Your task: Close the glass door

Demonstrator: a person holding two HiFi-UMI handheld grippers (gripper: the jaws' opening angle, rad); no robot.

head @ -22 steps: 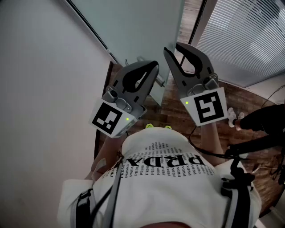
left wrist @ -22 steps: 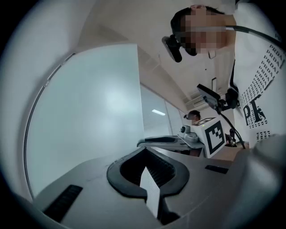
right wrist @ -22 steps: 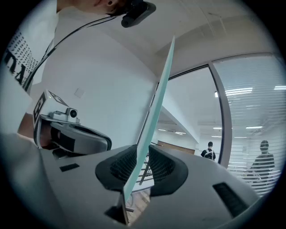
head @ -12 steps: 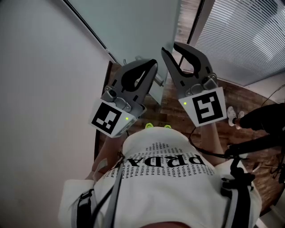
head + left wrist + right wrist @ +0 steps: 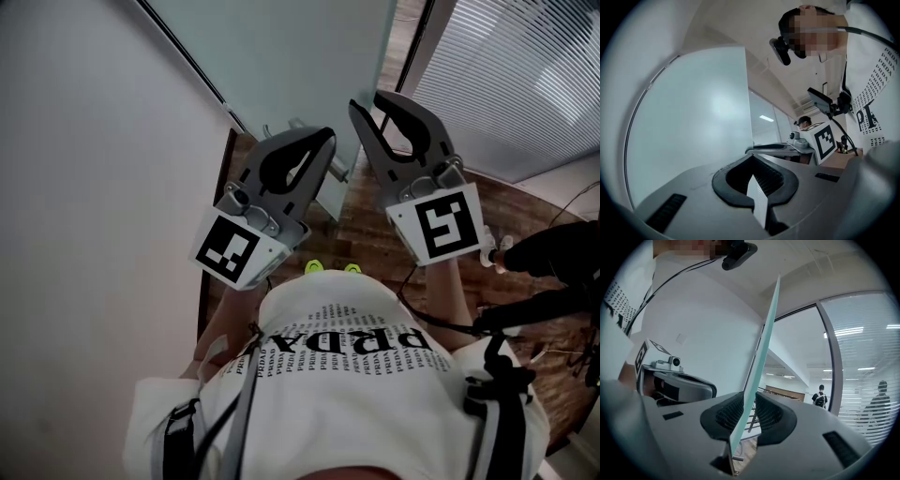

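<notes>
white shirt [image 5: 309,412], large "PRDA" upside down, rows of smaller repeated print

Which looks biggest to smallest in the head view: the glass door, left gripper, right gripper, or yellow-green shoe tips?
1. glass door, though the frame cuts it off.
2. left gripper and right gripper: about alike, so unranked.
3. yellow-green shoe tips, barely showing.

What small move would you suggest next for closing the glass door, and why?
Probably ease the right gripper toward the frame post, carrying the glass door along: its jaws clasp the door's free edge, a gap to the post shows, and the left gripper is shut, empty.
</notes>
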